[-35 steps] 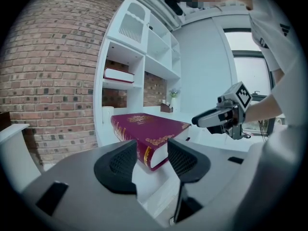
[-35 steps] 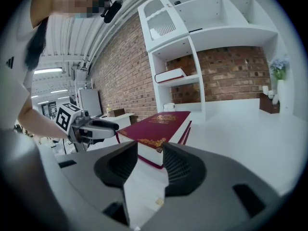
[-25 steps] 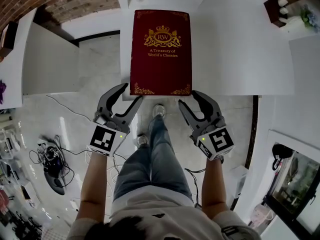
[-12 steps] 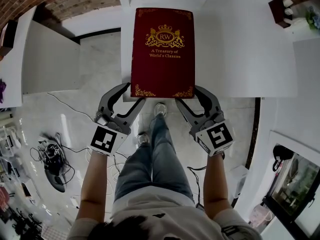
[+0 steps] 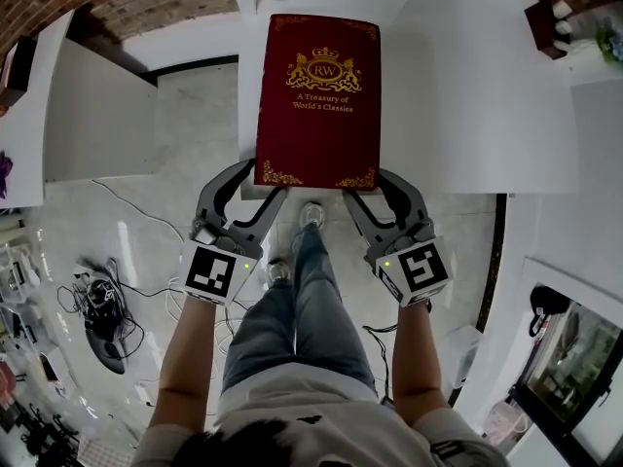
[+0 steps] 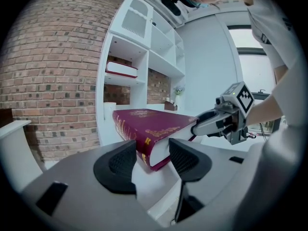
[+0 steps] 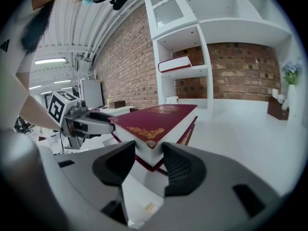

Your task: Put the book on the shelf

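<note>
Red book [image 5: 318,100] flat at the near edge of the white table [image 5: 467,86], each near corner between wide-spread jaws, no firm pinch visible: left gripper [image 5: 263,181] at the spine-side corner, jaws opening; right gripper [image 5: 365,185] at the page-side corner, jaws closing.

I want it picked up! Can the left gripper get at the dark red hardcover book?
Probably yes: the left gripper, jaws opening, has a corner of the dark red hardcover book between them; nothing blocks it.
</note>
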{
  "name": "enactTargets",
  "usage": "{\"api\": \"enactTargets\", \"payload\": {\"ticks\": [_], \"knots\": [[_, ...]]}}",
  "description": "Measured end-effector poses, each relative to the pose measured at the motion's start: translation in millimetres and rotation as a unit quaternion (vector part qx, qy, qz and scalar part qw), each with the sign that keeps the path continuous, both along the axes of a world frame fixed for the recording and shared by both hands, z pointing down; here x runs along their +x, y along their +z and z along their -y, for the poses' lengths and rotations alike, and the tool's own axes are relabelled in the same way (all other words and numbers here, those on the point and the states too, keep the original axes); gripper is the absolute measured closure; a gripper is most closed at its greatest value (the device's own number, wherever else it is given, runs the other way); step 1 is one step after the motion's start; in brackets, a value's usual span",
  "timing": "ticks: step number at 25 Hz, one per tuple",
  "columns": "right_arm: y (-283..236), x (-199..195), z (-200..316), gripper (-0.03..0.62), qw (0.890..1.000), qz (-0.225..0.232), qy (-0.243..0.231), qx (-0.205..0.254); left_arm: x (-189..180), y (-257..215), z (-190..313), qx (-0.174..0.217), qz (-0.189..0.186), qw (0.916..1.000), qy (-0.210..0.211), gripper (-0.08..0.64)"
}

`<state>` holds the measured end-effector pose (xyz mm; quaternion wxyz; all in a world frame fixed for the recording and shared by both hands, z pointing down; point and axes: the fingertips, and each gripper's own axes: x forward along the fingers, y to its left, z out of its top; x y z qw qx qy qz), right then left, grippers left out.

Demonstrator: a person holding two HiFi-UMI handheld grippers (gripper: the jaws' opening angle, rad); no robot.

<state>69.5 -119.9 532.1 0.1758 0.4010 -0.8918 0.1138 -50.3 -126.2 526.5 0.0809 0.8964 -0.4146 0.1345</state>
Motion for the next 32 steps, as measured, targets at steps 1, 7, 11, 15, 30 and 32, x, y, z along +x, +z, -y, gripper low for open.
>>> {"api": "enactTargets", "payload": {"ticks": [1,7,11,15,30,32], "knots": [[-2.0,-0.5,-0.2,0.408,1.0,0.0,0.001,0.003,-0.3,-1.7,0.0,0.001,-0.001,1.0,-0.003,0.342],[-20.5,1.3,-1.8,0.42,1.0,0.018,0.013,0.022,-1.4,-19.8,-2.1,0.008,-0.019,0.9997,-0.014,0.348],[-36.5,1.8,-3.1,0.423,0.999,0.022,0.019,0.03,-1.4,-37.7,-2.1,0.022,-0.019,0.9995,-0.01,0.351],[-58.0,2.3,-4.1,0.423,0.998,0.027,0.027,0.045,-1.2,-59.7,-1.9,0.04,-0.023,0.9989,-0.005,0.351],[-136.6,3.7,-21.8,0.425,0.993,0.036,0.053,0.098,-2.5,-138.4,-15.9,0.106,-0.042,0.9933,0.018,0.351],[-146.4,2.0,-23.8,0.425,0.993,0.032,0.054,0.104,-4.3,-146.5,-17.1,0.112,-0.046,0.9925,0.018,0.351]]}}
